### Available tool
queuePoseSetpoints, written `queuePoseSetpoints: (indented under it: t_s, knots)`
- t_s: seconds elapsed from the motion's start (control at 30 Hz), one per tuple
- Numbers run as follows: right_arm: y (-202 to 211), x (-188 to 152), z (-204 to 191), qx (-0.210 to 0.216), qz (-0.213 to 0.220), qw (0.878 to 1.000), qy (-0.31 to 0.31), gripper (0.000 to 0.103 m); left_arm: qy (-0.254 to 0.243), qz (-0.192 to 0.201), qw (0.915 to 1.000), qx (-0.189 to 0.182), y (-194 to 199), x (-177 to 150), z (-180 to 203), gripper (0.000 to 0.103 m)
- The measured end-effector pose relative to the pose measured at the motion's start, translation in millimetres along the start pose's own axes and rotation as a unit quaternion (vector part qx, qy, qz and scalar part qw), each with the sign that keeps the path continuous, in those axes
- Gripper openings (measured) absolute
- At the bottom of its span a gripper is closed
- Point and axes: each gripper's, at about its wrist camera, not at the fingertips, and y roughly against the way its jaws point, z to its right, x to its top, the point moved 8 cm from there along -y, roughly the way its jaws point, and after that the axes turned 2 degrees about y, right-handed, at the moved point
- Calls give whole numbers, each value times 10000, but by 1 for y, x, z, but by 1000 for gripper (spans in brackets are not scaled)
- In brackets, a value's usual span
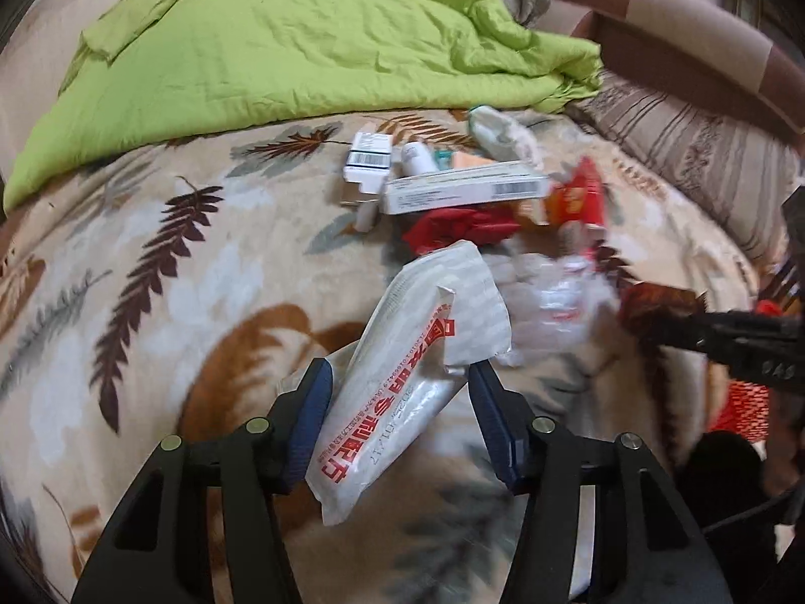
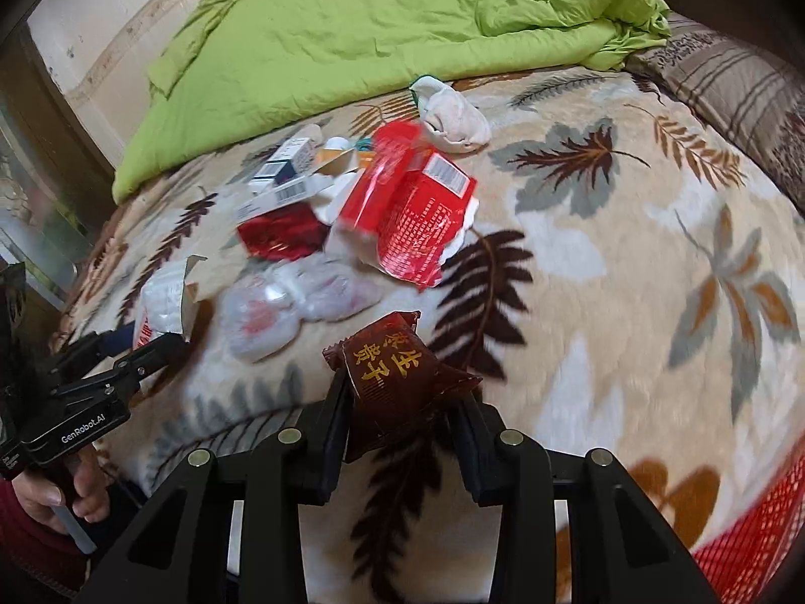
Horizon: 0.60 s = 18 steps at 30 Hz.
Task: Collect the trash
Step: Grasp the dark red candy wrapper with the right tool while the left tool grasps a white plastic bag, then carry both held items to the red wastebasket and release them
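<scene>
Closest to the right wrist lens, a dark brown snack packet (image 2: 400, 377) with gold characters sits pinched between the pads of the right gripper (image 2: 402, 418), lifted clear of the leaf-patterned blanket (image 2: 629, 261) on the bed. On the other side, the left gripper (image 1: 402, 402) clamps a white wrapper (image 1: 402, 377) printed with red characters, and its torn upper end flops loosely above the jaws. Both grips look secure, so the step in hand is probably carrying these two pieces off to wherever the trash goes; a red mesh thing (image 2: 754, 528) at the bed's near edge may be the bin, though I cannot tell. Doing this well means holding the squeeze steady on both handles, since the thin packet and the limp wrapper could slide out if the pressure eased. Release should happen only once each piece hangs fully over the container. More rubbish waits in the pile ahead: a red food bag (image 2: 412, 206), crumpled clear plastic (image 2: 297, 302), a long white carton (image 1: 463, 191), and a balled tissue (image 2: 455, 121) near the green quilt (image 2: 377, 25).
</scene>
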Motion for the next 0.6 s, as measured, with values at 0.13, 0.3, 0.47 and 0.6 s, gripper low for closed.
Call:
queuePoseSetpoints:
  t_s: [0.13, 0.3, 0.47, 0.6]
  knots:
    - [22, -13, 7, 87, 110, 9997, -198, 40, -164, 76, 9996, -225, 17, 0, 27, 55]
    - [60, -24, 37, 8, 349, 9977, -584, 40, -578, 27, 9954, -765, 29, 1, 84, 38]
    - [102, -42, 86, -289, 561, 9921, -1087, 40, -1144, 193, 9884, -982, 33, 2, 145, 38]
    - [124, -61, 109, -397, 665, 9883, -1313, 40, -1096, 49, 9908, -797, 26, -2, 142, 45]
